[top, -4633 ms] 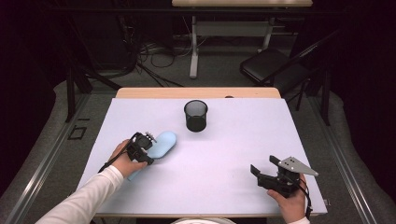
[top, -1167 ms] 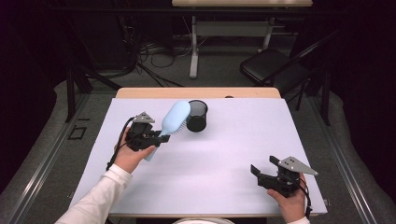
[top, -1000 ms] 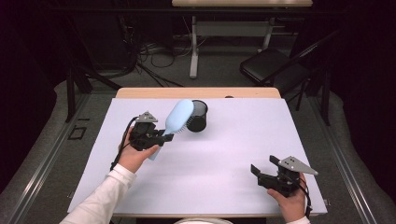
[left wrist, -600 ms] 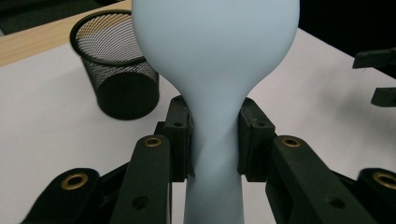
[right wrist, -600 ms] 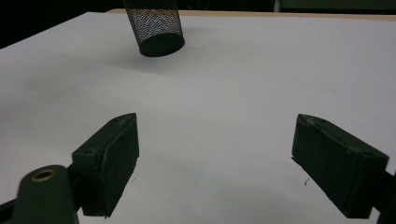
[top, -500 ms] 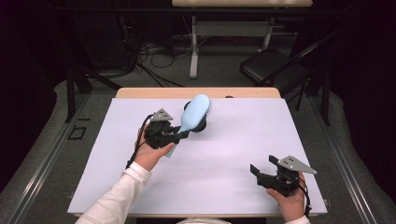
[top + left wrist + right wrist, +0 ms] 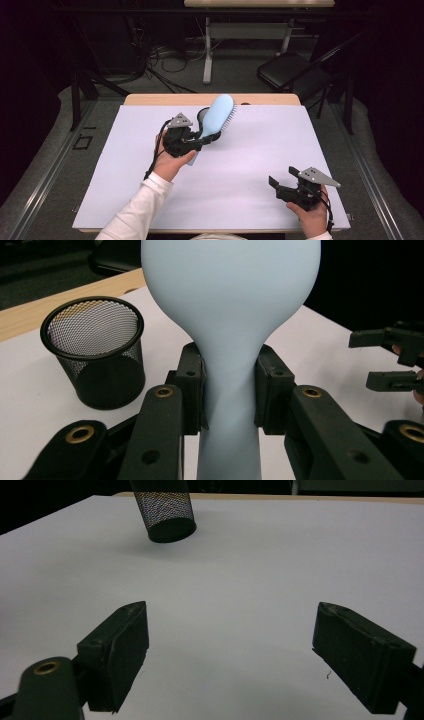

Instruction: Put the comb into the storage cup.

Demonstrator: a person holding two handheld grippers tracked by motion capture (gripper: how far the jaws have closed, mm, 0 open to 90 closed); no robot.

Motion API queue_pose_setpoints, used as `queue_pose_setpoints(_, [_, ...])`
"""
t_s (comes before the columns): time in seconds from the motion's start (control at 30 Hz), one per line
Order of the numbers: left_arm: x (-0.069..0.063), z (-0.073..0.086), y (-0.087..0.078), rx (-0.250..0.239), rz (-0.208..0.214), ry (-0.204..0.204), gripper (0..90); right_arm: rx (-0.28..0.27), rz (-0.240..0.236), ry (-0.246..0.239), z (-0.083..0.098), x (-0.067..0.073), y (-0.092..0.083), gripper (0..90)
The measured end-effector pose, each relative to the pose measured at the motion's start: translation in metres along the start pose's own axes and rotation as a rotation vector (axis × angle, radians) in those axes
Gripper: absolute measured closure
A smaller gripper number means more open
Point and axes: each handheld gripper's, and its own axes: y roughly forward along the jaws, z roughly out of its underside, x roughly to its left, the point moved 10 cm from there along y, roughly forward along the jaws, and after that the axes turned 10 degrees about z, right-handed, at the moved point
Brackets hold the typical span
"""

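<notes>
While the right gripper (image 7: pixel 280 185) rests open-fingered, raised left gripper (image 7: pixel 200 142) clamps the hairbrush (image 7: pixel 218 115) handle.

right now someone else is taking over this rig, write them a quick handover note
Left gripper: shut on the neck of the light blue plastic hairbrush, held off the table, head up, bristles toward the table's right side.
Right gripper: open, nothing between the jaws, low at the near right of the white table.
Black wire-mesh cup: upright near the table's far edge, with nothing inside it; the brush is right beside it.
Done: brush picked up and carried to the cup.
Left: probably lower the brush into the cup and release.
</notes>
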Motion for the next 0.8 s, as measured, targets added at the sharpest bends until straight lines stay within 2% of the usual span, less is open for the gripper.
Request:
queue_pose_setpoints(0.13, [-0.0008,-0.0033,-0.0057,-0.027,-0.006,0.001,69.8,0.004,-0.001,0.001,0.0004,0.0,-0.0003,14.5])
queue_pose_setpoints(0.4, [-0.0038,-0.0039,-0.0075,-0.045,-0.007,0.01,69.8,0.005,0.003,0.004,0.0012,0.0007,0.0012,14.5])
queue_pose_setpoints(0.6, [-0.0027,-0.0017,-0.006,-0.059,0.0,0.003,69.8,0.027,0.0,-0.003,0.0047,0.0015,0.0026,14.5])
queue_pose_setpoints(0.7, [-0.0021,-0.0005,-0.005,-0.066,0.004,0.001,69.8,0.046,0.026,-0.008,0.0066,0.0005,0.0035,14.5])
queue_pose_setpoints(0.8, [-0.0026,0.0011,-0.0038,-0.065,0.009,-0.001,69.8,0.063,0.029,-0.006,0.0083,0.0014,0.0047,14.5])
